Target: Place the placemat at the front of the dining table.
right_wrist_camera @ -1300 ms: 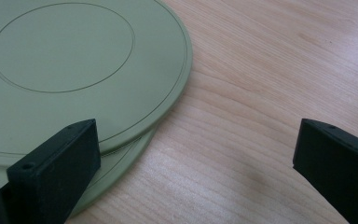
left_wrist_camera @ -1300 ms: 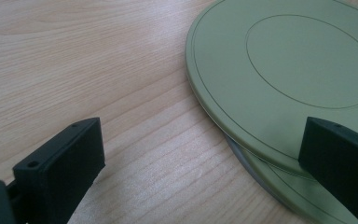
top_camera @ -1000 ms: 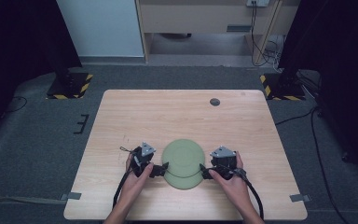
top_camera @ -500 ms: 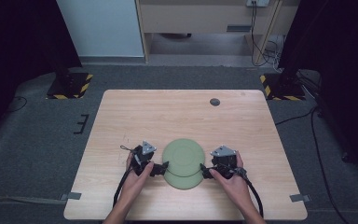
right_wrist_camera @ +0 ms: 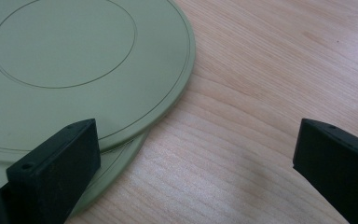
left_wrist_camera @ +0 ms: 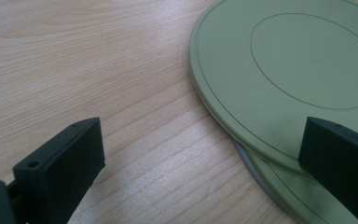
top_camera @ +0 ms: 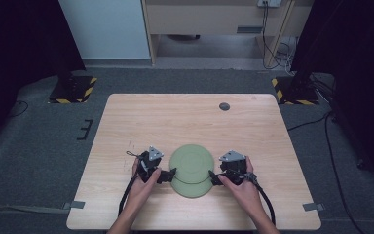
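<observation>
Where claws gape: stacked plates between.

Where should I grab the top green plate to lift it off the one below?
Take the top plate by its rim at the left or right edge, coming in level with the table. It lies flat, shifted off the lower plate, so its thin edge overhangs there, probably leaving room for one jaw underneath.

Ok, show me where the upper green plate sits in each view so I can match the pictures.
High view: upper green plate, near the table's front edge, between the two grippers.
Left gripper view: upper right, its rim running down to the right-hand finger.
Right gripper view: upper left, above the left-hand finger.
Shared landmark: the lower green plate peeking out beneath its near edge.
</observation>
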Tool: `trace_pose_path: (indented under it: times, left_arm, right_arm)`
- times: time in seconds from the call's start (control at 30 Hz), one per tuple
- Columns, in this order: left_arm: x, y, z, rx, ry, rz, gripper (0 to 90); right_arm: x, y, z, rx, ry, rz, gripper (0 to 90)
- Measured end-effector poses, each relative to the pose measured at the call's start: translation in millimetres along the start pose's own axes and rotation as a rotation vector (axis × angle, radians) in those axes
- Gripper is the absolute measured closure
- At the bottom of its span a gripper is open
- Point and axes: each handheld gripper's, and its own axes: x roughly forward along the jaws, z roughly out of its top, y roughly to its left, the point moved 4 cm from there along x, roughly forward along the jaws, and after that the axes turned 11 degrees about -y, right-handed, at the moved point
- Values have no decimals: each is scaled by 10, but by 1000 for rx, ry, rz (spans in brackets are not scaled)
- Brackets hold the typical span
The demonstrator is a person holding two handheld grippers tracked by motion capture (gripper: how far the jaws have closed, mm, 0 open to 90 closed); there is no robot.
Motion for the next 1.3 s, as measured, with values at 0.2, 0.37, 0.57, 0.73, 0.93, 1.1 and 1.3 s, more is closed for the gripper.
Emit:
trace_pose_path:
  times: [0.2,0.37,0.57,0.73,0.93,1.1,1.3]
  left_arm:
    - [11,4,10,2,2,4,0]
    - [24,11,18,0,5,4,0]
    - [36,19,27,1,6,7,0]
    - [44,29,27,-7,3,6,0]
    - [57,43,29,-16,-3,9,0]
    - [63,49,31,-16,-5,8,0]
    - [65,57,30,-22,-6,7,0]
  right_arm:
    - [17,-13,19,-5,6,0,7]
    - [35,-35,23,8,9,5,7]
    - [43,-42,27,10,9,4,9]
    - [52,-48,28,16,8,2,7]
    - [74,-67,29,32,4,4,7]
    - [86,-77,32,41,7,6,7]
    - [110,-84,77,9,24,5,7]
